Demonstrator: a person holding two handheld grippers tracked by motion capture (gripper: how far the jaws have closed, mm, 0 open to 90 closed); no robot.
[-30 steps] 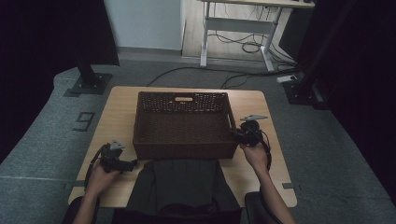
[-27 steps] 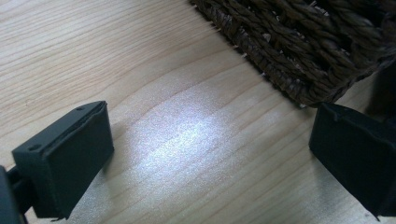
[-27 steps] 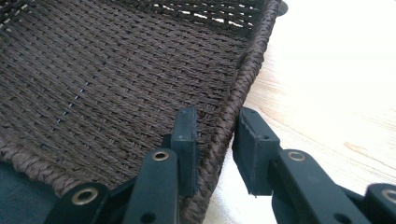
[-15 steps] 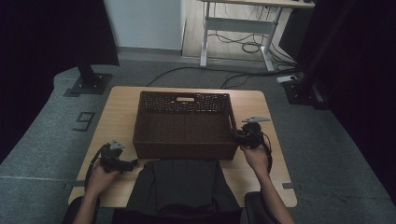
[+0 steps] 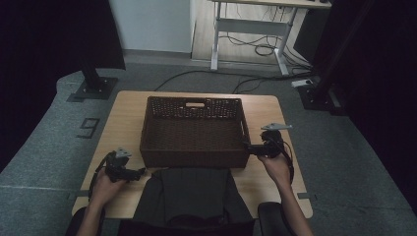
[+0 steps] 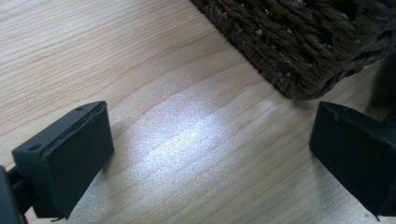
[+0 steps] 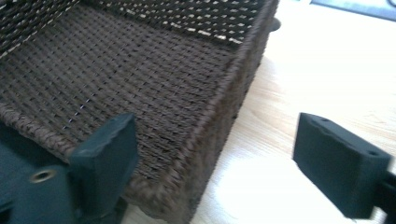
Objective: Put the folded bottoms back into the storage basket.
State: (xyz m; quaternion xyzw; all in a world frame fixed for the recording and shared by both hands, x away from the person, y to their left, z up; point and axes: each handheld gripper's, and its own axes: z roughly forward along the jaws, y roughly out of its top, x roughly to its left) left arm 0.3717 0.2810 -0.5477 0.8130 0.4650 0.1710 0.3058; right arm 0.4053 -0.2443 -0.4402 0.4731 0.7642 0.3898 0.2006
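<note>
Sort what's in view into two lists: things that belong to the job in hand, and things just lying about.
In the job:
- wicker basket
- right tongs, jaws just opened, astride the basket's right wall
- left tongs, open over the table

Lying about:
- dark cloth
- floor cables
- desk frame

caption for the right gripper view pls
Right gripper, jaws just opened, straddling the wicker basket's side wall above the wooden table.

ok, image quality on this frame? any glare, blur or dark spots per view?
High view: dim overall, room edges nearly black, the table and basket readable. Left gripper view: sharp, with a bright glare patch on the wood between the jaws of the left gripper. Right gripper view: soft with motion blur, tabletop blown out to white near the right gripper.
</note>
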